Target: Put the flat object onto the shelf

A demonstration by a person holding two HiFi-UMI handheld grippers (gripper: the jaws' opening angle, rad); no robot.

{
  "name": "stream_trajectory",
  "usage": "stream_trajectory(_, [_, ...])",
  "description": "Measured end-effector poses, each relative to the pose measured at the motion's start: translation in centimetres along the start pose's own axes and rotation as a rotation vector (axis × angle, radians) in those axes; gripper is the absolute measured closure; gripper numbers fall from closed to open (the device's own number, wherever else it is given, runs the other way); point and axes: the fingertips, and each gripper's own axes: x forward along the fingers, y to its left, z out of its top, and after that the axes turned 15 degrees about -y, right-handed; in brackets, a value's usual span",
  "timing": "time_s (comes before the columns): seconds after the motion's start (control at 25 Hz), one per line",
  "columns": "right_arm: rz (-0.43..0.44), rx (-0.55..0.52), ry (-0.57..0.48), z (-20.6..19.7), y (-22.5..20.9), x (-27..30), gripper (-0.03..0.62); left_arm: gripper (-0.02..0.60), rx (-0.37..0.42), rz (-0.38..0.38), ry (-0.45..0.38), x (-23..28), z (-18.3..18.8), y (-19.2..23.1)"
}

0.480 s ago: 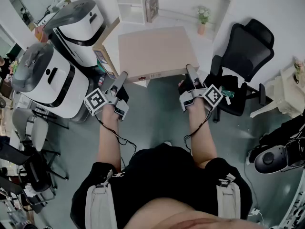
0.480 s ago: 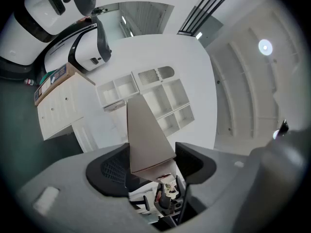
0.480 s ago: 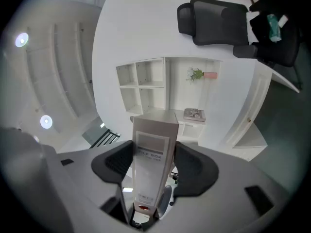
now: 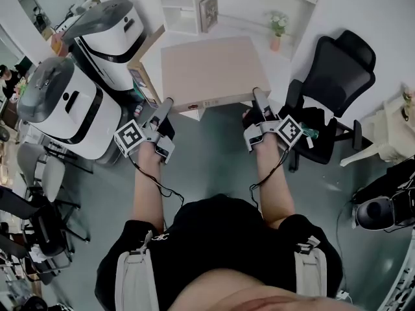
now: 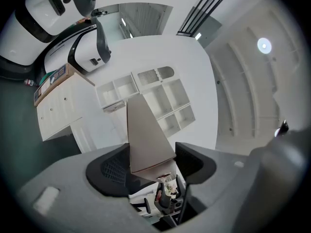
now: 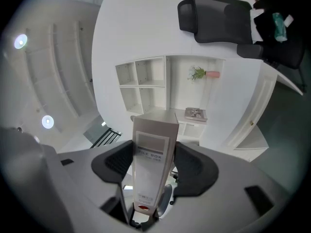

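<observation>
Left gripper and right gripper each clamped on a near corner of the file box; box carried level between them.
Box reaches ahead from both sets of jaws, broad face up, thin edges gripped; its length seems to run forward toward the white cubby shelf, which stands beyond its far edge, apart from it; neither hand nearer; next move, judged: lift and slide forward into a compartment; right gripper view shows the printed label on the narrow face; head view alone shows the box's full span.
</observation>
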Motion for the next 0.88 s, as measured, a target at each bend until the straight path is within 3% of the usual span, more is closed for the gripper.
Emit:
stream_trajectory(0.52, [0.037, 0.001, 0.047, 3.4, -0.6, 1.1, 0.335, 0.284, 0.02, -0.012, -0.048, 1.5, -2.7, -1.5])
stream_trajectory(0.88, [0.06, 0.005, 0.065, 3.2, -1.0, 2.5, 0.336, 0.284, 0.035, -0.049, -0.064, 2.5, -2.2, -1.1])
